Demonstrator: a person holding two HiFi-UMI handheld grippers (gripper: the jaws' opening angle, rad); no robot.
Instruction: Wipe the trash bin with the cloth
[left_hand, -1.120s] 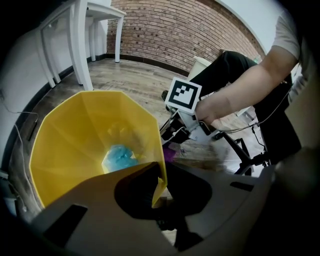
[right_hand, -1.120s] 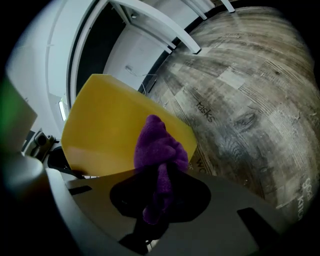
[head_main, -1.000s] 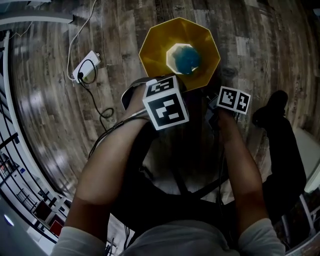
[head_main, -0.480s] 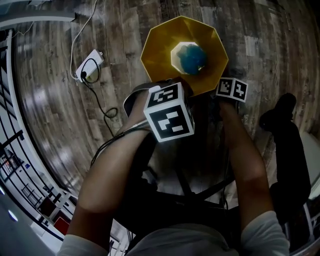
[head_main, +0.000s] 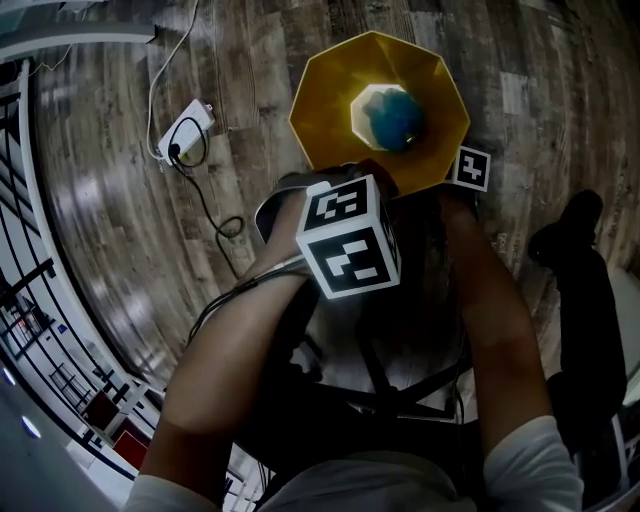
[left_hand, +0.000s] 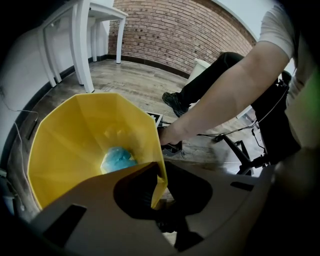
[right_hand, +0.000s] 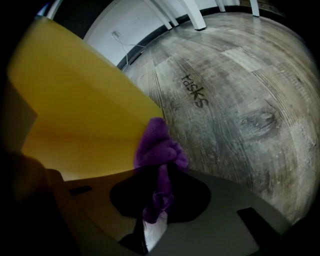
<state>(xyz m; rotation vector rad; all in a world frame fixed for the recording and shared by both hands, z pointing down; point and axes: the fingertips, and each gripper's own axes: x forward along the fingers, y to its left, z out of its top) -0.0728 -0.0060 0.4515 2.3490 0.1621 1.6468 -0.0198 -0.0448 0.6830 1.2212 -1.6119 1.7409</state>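
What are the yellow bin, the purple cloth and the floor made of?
Bin: likely plastic, smooth, faceted, thin walls with a soft sheen.
Cloth: fuzzy, probably microfibre, bunched in soft folds.
Floor: wood-look planks, matte grain; real wood or laminate, unclear.

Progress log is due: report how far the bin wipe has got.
Done: left gripper clamps the bin at its rim, and right gripper grips the cloth. In hand: cloth sits by the outer wall; contact unclear. Left: the wiping itself; no wiped area shows.

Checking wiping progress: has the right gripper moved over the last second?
Yes. The right gripper, holding the cloth, has sunk lower and closer to the rim of the bin.
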